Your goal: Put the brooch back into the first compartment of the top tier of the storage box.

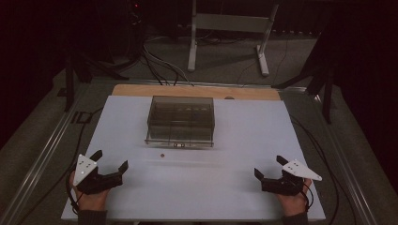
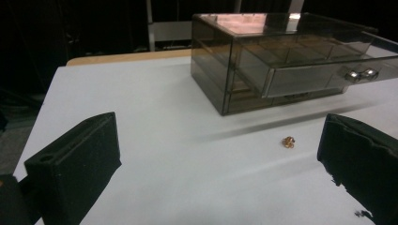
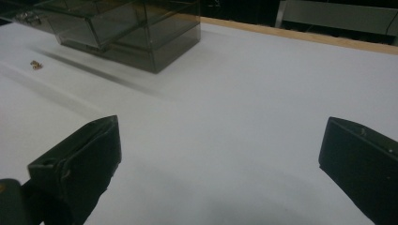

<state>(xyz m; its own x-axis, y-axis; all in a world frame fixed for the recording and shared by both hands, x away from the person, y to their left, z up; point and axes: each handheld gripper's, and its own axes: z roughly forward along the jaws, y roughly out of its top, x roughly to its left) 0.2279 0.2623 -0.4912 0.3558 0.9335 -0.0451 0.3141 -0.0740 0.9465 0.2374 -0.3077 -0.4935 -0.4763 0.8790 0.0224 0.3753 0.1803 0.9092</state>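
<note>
A smoky clear plastic drawer box [image 1: 180, 119] stands on the white table [image 1: 234, 140] toward the back; its top drawer [image 2: 324, 75] with a small metal knob [image 2: 361, 74] is pulled partly out. A tiny gold-coloured object [image 1: 162, 155] lies on the table just in front of the box, also seen as the gold object [image 2: 288, 141] and the gold object [image 3: 35, 64]. My left gripper [image 1: 110, 160] rests near the front left, open and holding nothing. My right gripper [image 1: 269, 166] rests near the front right, open and holding nothing. The box [image 3: 126, 26] lies far ahead of it.
A wooden strip [image 1: 197, 90] runs along the table's far edge. Behind it stand a grey metal frame [image 1: 230, 33] and cables [image 1: 159, 65] on the floor. Metal rails [image 1: 42, 154] flank the table. Dark stands sit at both back corners.
</note>
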